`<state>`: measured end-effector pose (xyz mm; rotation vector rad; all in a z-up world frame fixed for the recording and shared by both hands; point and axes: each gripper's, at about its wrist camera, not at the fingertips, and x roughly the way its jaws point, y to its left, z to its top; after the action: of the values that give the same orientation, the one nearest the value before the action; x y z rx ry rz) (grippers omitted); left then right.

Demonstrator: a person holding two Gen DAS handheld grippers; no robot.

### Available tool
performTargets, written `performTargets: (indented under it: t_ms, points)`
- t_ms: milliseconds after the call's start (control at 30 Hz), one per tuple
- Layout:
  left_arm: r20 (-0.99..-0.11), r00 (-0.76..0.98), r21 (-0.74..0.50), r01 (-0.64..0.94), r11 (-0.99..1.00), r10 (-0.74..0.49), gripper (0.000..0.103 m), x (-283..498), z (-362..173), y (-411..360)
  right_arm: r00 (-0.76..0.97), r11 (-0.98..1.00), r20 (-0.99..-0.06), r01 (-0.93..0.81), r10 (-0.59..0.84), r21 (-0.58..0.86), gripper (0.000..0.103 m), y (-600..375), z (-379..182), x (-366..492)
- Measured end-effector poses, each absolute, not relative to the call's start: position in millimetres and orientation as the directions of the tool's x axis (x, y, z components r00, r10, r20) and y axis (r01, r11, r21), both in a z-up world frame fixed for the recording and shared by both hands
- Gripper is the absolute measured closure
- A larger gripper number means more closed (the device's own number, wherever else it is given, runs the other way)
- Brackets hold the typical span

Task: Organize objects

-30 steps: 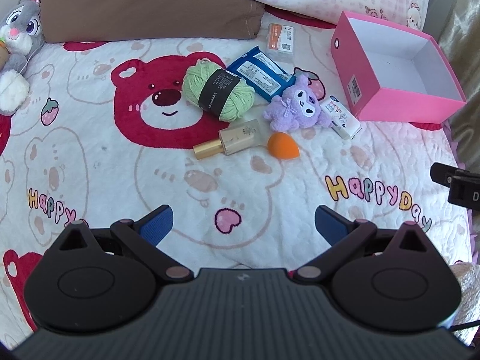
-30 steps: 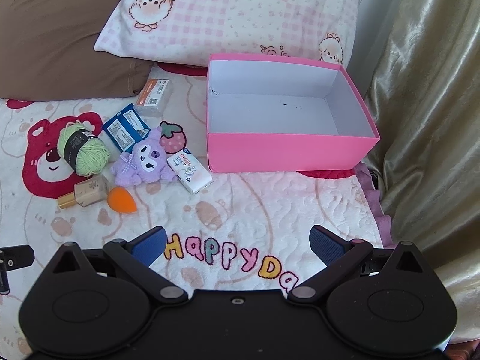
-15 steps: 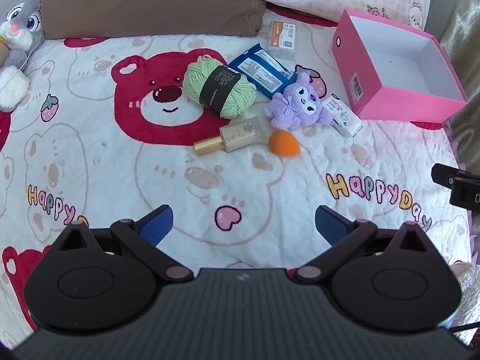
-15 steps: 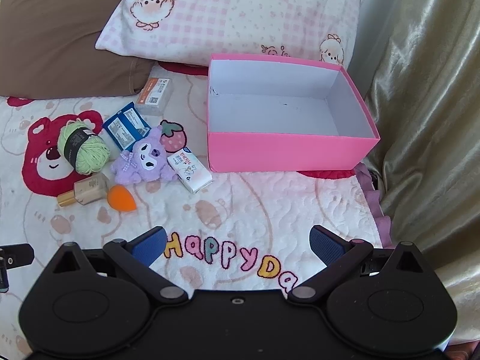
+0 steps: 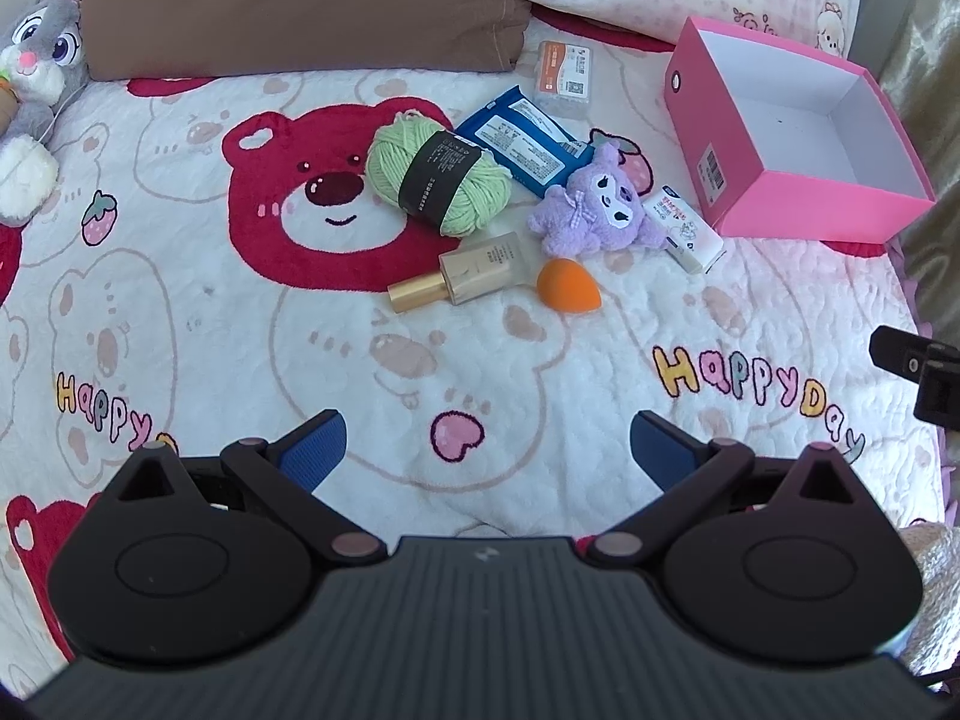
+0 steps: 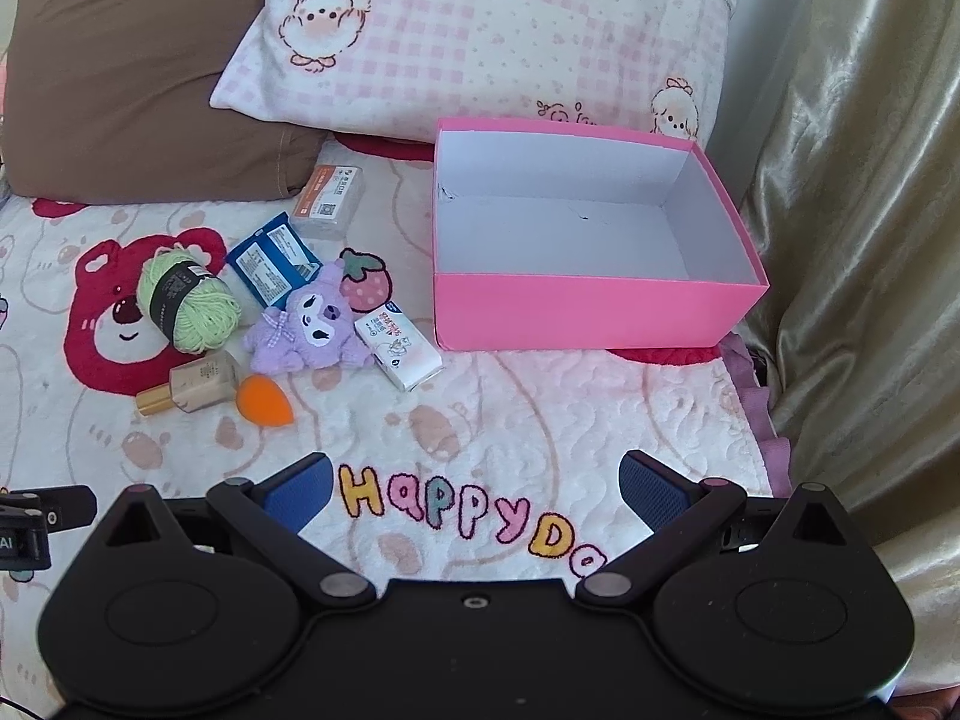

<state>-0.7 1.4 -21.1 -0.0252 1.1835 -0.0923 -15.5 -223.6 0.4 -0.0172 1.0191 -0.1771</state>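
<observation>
An empty pink box (image 6: pixel 588 312) stands at the right of the bed, also in the left wrist view (image 5: pixel 780 204). Left of it lie a green yarn ball (image 5: pixel 438 180), a blue packet (image 5: pixel 522 144), an orange-labelled pack (image 5: pixel 564 75), a purple plush (image 5: pixel 591 210), a gold bottle (image 5: pixel 468 276), an orange sponge (image 5: pixel 567 291) and a small white carton (image 5: pixel 690 228). My left gripper (image 5: pixel 486 450) is open and empty, well short of the items. My right gripper (image 6: pixel 474 483) is open and empty, in front of the box.
A brown pillow (image 5: pixel 288 6) and a pink checked pillow (image 6: pixel 480 36) lie at the head of the bed. A grey rabbit toy (image 5: pixel 36 60) sits far left. A gold curtain (image 6: pixel 852 240) hangs along the right edge.
Both views shifted only slightly; the left gripper drifted a little so the items sit marginally lower in its view. Nothing was grasped or moved.
</observation>
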Motion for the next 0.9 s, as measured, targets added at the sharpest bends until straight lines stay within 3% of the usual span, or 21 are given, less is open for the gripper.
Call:
performTargets:
  t_ms: [467, 700, 900]
  points:
    - [-0.927, 0.355, -0.089, 0.098, 0.991, -0.118, 0.001, -0.7, -23.4, -8.6, 0.512, 0.987, -0.846, 0.126, -0.152, -0.1, 0.0, -220.5, -1.3, -16.6]
    - [-0.889, 0.442, -0.057, 0.153, 0.987, -0.12, 0.001, 14.5, -5.5, -4.7, 0.658, 0.998, -0.753, -0.03, -0.027, -0.061, 0.0, -219.9, 2.3, -18.2]
    - [-0.877, 0.451, -0.083, 0.206, 0.975, -0.169, 0.003, 34.6, -11.1, 1.8, 0.666, 0.989, -0.742, -0.05, -0.071, -0.139, 0.0, -216.6, -19.1, 6.5]
